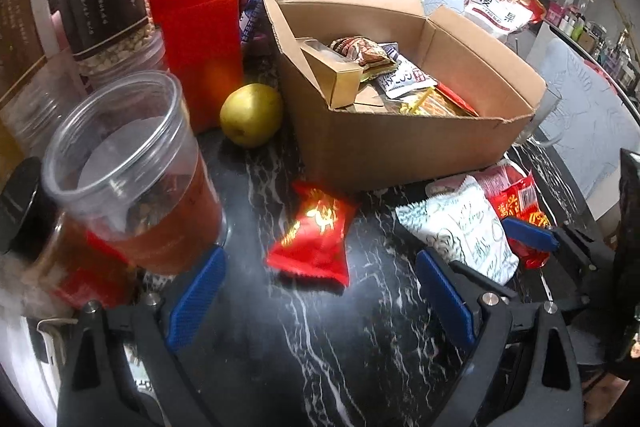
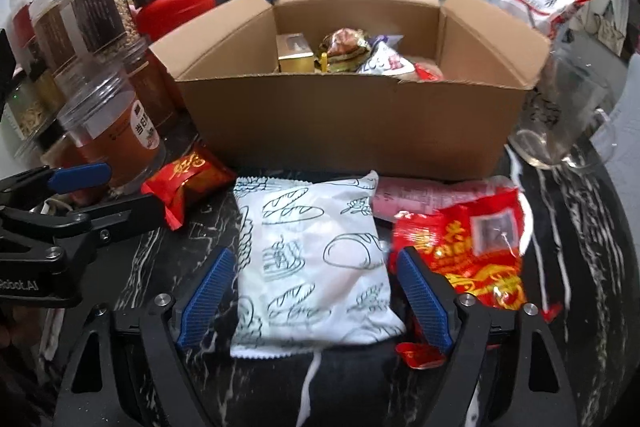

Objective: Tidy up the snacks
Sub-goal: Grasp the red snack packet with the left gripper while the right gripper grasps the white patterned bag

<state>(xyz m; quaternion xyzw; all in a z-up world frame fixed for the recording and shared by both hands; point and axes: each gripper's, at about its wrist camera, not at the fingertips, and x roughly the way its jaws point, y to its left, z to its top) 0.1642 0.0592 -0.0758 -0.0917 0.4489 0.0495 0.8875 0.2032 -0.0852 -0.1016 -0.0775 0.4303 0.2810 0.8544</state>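
Your right gripper (image 2: 312, 291) stands spread wide, its blue pads (image 2: 208, 291) flanking the white bread-print snack packet (image 2: 312, 247) without pressing it; the packet lies flat on the black marble tabletop (image 2: 344, 379), just in front of the open cardboard box (image 2: 352, 123). Your left gripper (image 1: 320, 299) is also spread, with nothing between its pads (image 1: 196, 299); it hovers over the tabletop short of the small red snack packet (image 1: 316, 235), which lies in front of the box's near corner. Right of the white packet, touching it, sits a crumpled red-and-gold bag (image 2: 472, 255), also in front of the box. Inside the box are a gold carton (image 2: 295, 55) and several wrapped snacks (image 2: 348, 47). Left of the box stand clear jars (image 2: 116, 131), a red canister (image 1: 196, 43) and a yellow-green pear (image 1: 251, 115).
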